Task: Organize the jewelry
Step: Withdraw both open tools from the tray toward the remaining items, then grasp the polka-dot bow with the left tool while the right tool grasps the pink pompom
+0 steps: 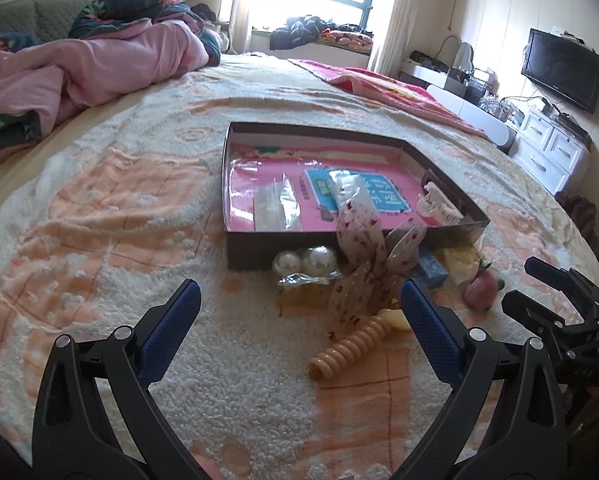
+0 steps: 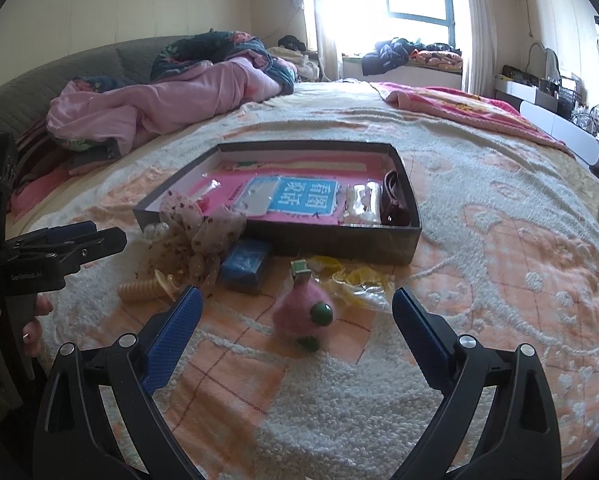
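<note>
A shallow dark box (image 1: 243,252) (image 2: 327,242) with a pink floor lies on the bed. It holds clear packets (image 1: 275,204) and a white hair claw (image 1: 435,204). In front of it lie pearl earrings (image 1: 305,262), a floral bow (image 1: 363,256) (image 2: 203,228), a spiral hair tie (image 1: 351,346) (image 2: 139,290), a blue box (image 2: 245,264), a yellow packet (image 2: 359,278) and a pink fuzzy strawberry clip (image 2: 305,314) (image 1: 479,290). My left gripper (image 1: 299,308) is open above the hair tie and bow. My right gripper (image 2: 297,312) is open around the strawberry clip, without touching it.
The fluffy cream and orange blanket (image 1: 99,240) covers the bed. A pink quilt (image 1: 79,72) is bunched at the far left and a pink blanket (image 2: 459,108) at the far right. A white dresser and a TV (image 1: 561,68) stand to the right.
</note>
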Action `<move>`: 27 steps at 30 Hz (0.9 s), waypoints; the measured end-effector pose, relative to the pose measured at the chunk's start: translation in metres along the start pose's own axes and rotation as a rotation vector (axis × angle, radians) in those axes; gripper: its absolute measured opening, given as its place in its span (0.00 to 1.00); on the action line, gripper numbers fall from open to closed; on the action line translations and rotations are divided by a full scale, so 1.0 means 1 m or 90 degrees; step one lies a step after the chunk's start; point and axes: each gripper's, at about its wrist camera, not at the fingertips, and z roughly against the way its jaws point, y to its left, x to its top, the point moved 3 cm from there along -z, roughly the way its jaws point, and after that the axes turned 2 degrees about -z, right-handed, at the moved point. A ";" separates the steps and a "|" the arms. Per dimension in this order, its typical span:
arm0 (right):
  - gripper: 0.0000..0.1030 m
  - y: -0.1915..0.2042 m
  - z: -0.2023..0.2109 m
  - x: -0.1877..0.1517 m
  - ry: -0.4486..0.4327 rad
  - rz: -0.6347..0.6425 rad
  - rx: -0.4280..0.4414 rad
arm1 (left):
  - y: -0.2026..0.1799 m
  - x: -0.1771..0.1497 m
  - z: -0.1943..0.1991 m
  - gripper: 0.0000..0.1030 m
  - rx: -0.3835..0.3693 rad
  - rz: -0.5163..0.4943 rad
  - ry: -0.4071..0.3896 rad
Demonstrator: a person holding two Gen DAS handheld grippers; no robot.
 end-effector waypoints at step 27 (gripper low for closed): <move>0.31 -0.003 -0.041 -0.011 0.060 -0.013 0.016 | 0.002 -0.013 -0.035 0.42 -0.107 0.066 0.072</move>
